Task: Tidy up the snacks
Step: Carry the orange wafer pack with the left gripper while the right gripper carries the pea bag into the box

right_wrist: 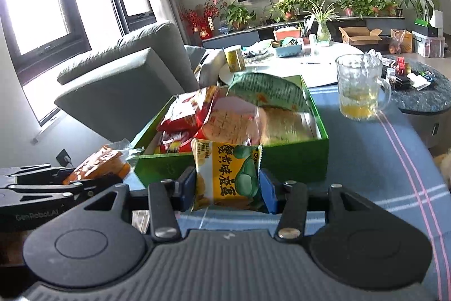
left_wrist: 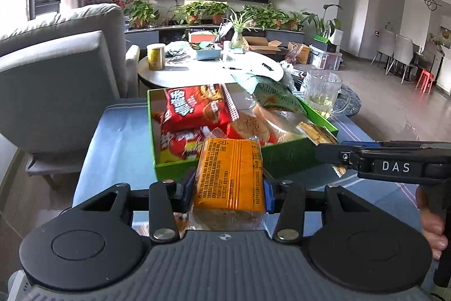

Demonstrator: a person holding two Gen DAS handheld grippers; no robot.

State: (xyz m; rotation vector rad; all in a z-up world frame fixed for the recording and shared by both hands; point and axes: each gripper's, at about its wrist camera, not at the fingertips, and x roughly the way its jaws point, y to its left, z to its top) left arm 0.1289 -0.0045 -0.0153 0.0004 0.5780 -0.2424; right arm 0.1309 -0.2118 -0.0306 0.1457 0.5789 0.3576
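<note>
Both hands are carrying packets toward the green box (right_wrist: 296,160) on the blue cloth (left_wrist: 112,145). It's already crowded (red packs left, bread and a green bag right), so I'd be aiming each packet at a gap and tipping it in flat, one hand at a time. Left gripper (left_wrist: 228,188) is clamping the orange packet (left_wrist: 231,174) narrow. Right gripper (right_wrist: 228,185) is pinching the yellow-green packet (right_wrist: 225,174), jaws mid-width.
</note>
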